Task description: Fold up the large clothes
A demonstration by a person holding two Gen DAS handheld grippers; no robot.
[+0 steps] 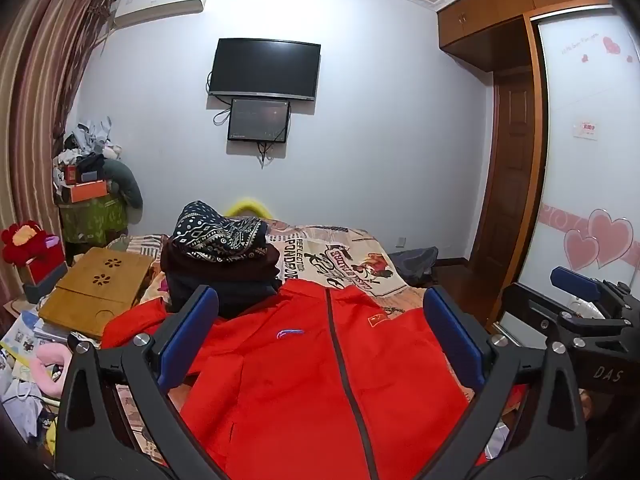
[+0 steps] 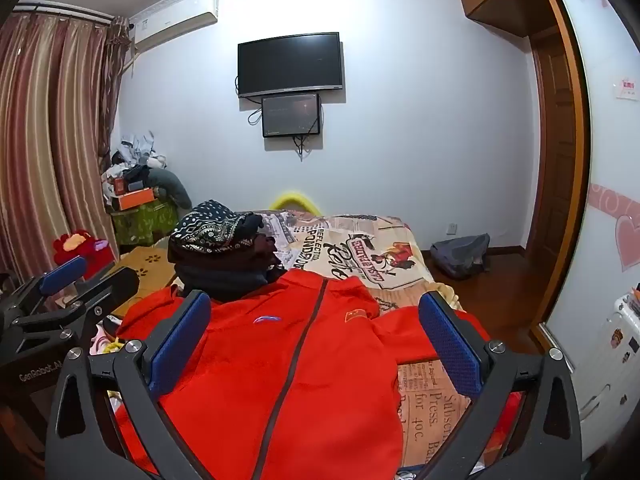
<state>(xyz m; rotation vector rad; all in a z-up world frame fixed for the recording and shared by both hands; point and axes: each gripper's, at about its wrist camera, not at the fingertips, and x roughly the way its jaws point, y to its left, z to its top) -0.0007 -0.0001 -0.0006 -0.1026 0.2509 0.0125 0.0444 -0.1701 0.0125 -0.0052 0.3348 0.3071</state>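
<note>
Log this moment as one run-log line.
phase: pre-grasp | left gripper: open, empty | right gripper: open, empty | red jacket: spread on bed, zipped, unfolded

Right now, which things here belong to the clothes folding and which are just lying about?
For the job: red jacket, stack of folded clothes, bed.
Lying about: wooden tray, grey bag, pink pillow, red plush toy.

The jacket (image 1: pixel 304 380) lies spread on the bed (image 1: pixel 352 256), collar toward the far wall. Behind its collar stands a stack of folded clothes (image 1: pixel 222 252). Left of the stack rests a wooden tray (image 1: pixel 96 288). A bag (image 2: pixel 460 256) sits on the floor right of the bed.
</note>
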